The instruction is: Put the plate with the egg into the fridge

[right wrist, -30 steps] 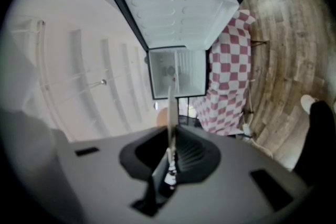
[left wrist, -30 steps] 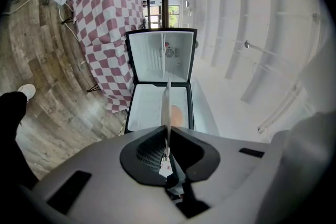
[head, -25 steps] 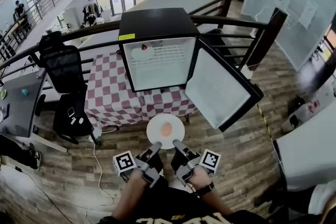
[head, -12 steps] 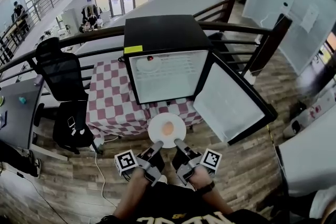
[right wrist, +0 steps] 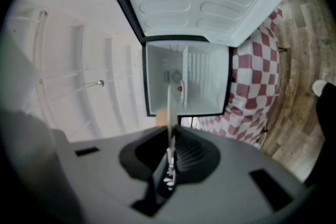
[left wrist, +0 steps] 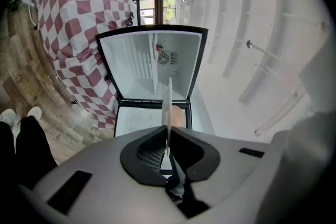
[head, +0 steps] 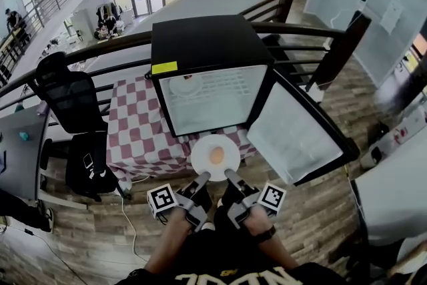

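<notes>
A white plate [head: 215, 153] with a brown egg [head: 217, 155] on it is held level in front of the open black fridge [head: 207, 53]. My left gripper [head: 202, 178] is shut on the plate's near left rim and my right gripper [head: 230, 175] on its near right rim. In the left gripper view the plate [left wrist: 167, 107] shows edge-on between the jaws, with the egg [left wrist: 177, 115] behind it. In the right gripper view the plate [right wrist: 170, 113] also stands edge-on, with the fridge's white inside [right wrist: 202, 78] beyond. The fridge door [head: 297, 130] hangs open to the right.
The fridge stands on a table with a red-and-white checked cloth [head: 137, 127]. Another plate [head: 185, 84] lies on the wire shelf inside. A black office chair [head: 67, 100] and a grey desk [head: 20, 157] are at the left. A dark railing [head: 313, 43] runs behind.
The plate and both grippers have come closer to the fridge opening; the fridge now looms larger and the plate sits just under its lower edge.
</notes>
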A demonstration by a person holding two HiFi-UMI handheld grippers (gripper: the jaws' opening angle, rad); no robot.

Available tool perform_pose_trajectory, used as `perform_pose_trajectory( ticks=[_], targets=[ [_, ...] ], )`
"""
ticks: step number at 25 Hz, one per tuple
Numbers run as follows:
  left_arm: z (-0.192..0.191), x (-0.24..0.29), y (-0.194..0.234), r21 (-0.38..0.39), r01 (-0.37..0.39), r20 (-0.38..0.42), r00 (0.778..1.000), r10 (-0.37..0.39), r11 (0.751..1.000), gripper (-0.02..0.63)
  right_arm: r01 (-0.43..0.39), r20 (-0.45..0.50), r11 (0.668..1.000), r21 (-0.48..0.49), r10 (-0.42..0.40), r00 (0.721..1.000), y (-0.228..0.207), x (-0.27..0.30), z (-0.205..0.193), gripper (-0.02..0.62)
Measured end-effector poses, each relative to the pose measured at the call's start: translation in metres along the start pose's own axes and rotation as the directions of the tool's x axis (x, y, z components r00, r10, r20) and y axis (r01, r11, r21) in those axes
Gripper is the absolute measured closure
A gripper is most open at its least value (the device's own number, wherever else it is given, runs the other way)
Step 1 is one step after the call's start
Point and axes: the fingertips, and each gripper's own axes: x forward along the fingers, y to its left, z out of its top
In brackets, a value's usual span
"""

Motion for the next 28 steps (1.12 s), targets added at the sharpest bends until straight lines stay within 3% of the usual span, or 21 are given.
perform_pose_trajectory(
  ticks=[10, 21, 28],
  targets=[
    [0.042, 0.056, -0.001, 0.093, -0.034, 0.020, 0.999, 0.032, 0.995, 0.571, 0.001, -0.010, 0.999, -0.033, -0.001, 1.000, -0.005, 0.046, 0.048, 0.561],
    [0.086, 0.117, -0.003, 0.026, 0.004, 0.020, 1.000, -0.004, 1.000, 0.569, -0.037, -0.001, 0.999, 0.024, 0.037, 0.999, -0.001, 0.097, 0.103, 0.561],
    [0.118, 0.150, -0.008, 0.030, 0.017, 0.032, 0.999, -0.018, 0.999, 0.569, -0.047, 0.008, 0.999, 0.001, 0.047, 0.999, 0.006, 0.132, 0.134, 0.561]
  ],
)
